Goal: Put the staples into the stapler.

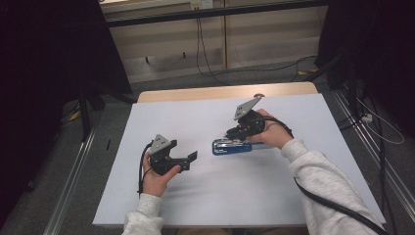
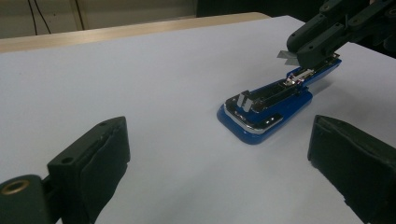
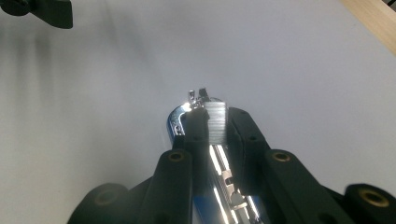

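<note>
At mid-table, the blue stapler [image 1: 231, 146] lies open, right gripper [image 3: 215, 122] pinching a strip of staples [image 3: 216, 122] above its channel, left gripper [image 1: 188, 157] wide open and empty nearby; tilted strip could jam or break if misaligned.

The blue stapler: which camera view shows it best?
The left gripper view: the blue stapler lies whole and close, its open top visible. The high view shows it small, half under the right tool. The right gripper view shows mostly glare on its metal between that tool's jaws.
</note>
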`<state>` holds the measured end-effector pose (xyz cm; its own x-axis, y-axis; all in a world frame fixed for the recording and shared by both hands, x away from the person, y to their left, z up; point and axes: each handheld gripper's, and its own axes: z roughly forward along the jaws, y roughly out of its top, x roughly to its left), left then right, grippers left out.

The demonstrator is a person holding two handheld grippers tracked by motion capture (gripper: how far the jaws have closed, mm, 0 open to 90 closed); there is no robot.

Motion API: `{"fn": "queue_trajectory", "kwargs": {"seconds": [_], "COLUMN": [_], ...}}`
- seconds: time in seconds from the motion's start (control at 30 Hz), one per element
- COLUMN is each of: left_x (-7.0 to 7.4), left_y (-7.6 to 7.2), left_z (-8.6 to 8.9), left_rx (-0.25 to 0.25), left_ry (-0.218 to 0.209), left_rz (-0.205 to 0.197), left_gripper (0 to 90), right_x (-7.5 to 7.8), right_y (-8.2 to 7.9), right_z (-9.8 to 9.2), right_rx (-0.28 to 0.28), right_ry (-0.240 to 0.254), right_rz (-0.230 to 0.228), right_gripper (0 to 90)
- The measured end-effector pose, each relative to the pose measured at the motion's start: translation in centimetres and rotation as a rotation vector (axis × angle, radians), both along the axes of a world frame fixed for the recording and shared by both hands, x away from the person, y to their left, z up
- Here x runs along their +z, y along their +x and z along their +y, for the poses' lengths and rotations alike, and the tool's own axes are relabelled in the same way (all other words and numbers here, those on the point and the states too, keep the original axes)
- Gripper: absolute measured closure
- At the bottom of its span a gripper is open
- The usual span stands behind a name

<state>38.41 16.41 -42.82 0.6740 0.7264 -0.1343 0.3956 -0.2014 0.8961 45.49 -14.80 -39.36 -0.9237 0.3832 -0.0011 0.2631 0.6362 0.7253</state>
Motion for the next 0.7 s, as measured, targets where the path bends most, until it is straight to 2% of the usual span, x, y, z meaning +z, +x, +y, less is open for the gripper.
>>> {"fn": "queue_trajectory", "kwargs": {"seconds": [0.4, 0.57, 0.63, 0.7], "left_x": [-0.04, -0.08, -0.12, -0.12], "left_y": [0.05, 0.08, 0.05, 0.07], "left_z": [0.11, 0.05, -0.06, 0.01], "left_rx": [0.005, -0.001, 0.007, 0.004], "left_ry": [-0.003, 0.009, -0.003, 0.007], "left_rz": [0.004, 0.002, 0.006, 0.004], "left_gripper": [5.8, 5.7, 5.8, 5.8], "right_x": [-0.7, -0.89, -0.92, -0.97], "right_y": [0.5, 0.63, 0.67, 0.73], "right_z": [0.51, 0.6, 0.58, 0.53], "right_rx": [0.013, 0.016, 0.018, 0.015], "right_ry": [-0.01, -0.006, -0.008, -0.004], "right_rz": [0.007, 0.007, 0.008, 0.01], "right_gripper": [79.4, 79.5, 79.4, 79.4]}}
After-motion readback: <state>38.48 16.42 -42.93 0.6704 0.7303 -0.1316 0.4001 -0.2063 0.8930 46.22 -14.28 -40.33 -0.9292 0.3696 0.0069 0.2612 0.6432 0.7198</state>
